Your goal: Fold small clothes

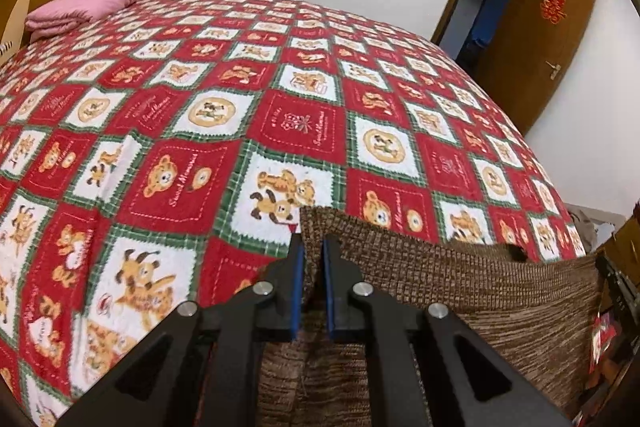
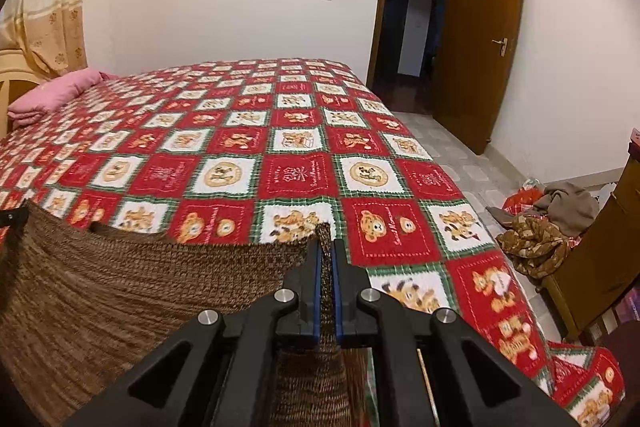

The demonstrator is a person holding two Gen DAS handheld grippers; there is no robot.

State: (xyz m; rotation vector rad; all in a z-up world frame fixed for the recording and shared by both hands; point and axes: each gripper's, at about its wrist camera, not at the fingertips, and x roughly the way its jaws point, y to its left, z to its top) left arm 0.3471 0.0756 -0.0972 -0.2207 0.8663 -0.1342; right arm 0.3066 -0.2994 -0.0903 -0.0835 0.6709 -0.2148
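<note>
Left gripper and right gripper are each clamped on a top corner of the brown knit garment, stretched between them over the bed at 6 o'clock; keep the edge taut and level, lowering both corners evenly toward 12 o'clock

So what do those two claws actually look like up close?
Both match: the left claw and right claw are matte black, with angular arms that have triangular cut-outs, round silver pivot bolts, and flat fingers lined with blue pads. No cables, markings or sleeves show.
</note>
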